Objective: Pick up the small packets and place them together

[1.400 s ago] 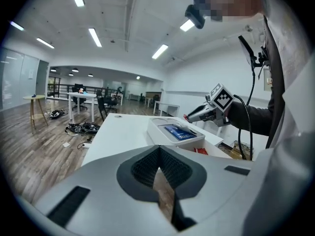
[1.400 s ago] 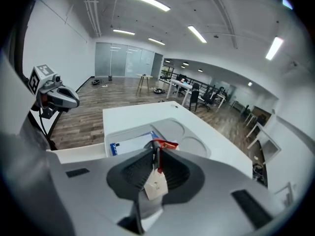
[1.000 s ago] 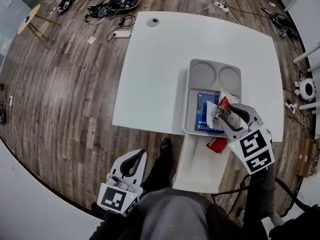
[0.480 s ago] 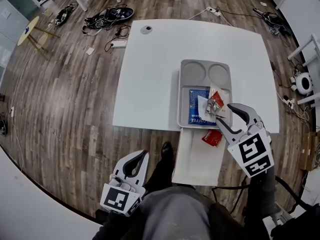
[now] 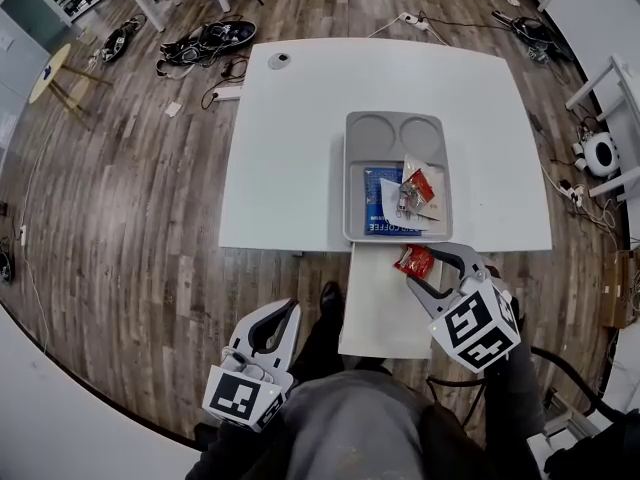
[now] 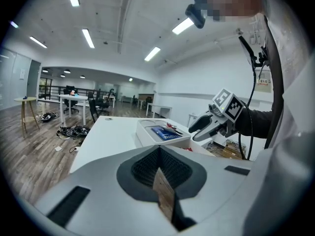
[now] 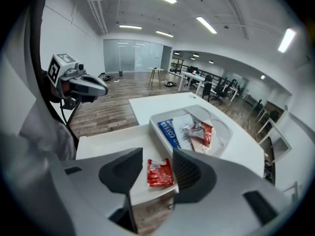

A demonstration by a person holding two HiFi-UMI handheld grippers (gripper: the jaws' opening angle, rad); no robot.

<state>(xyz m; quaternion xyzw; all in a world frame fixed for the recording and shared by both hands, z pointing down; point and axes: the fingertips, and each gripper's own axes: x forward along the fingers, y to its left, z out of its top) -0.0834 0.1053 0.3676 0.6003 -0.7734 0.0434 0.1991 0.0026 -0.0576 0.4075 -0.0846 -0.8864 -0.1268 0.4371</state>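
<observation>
Head view: a white table (image 5: 300, 148) stands on a wooden floor (image 5: 130, 218), carrying a grey tray (image 5: 352, 183). In the tray's square section a blue packet (image 5: 376, 204) lies under a loose heap of packets (image 5: 415, 190); its two round wells sit on the far side. A lone red packet (image 5: 413, 260) lies outside the tray, on a low white shelf (image 5: 375, 313) that juts from the table's near edge. The right gripper (image 5: 428, 268) hangs just beside that packet, jaws apart. The left gripper (image 5: 283, 313) is well apart from it, over the person's lap (image 5: 350, 428). A tangle of cables (image 5: 205, 40) litters the floor beyond the table.

Left gripper view: the left gripper's jaws are pressed together with nothing between them. Past them lie the table and tray, with the right gripper to the right.

Right gripper view: the jaws of the right gripper (image 7: 156, 154) have just been opening and stand fairly wide. The red packet (image 7: 160, 173) shows through the gap, flat on the shelf, neither pad pressing it. The shelf edge cuts across just below it. Beyond are the tray (image 7: 156, 118), the blue packet and the heap; the left gripper (image 7: 81, 85) shows far left.
</observation>
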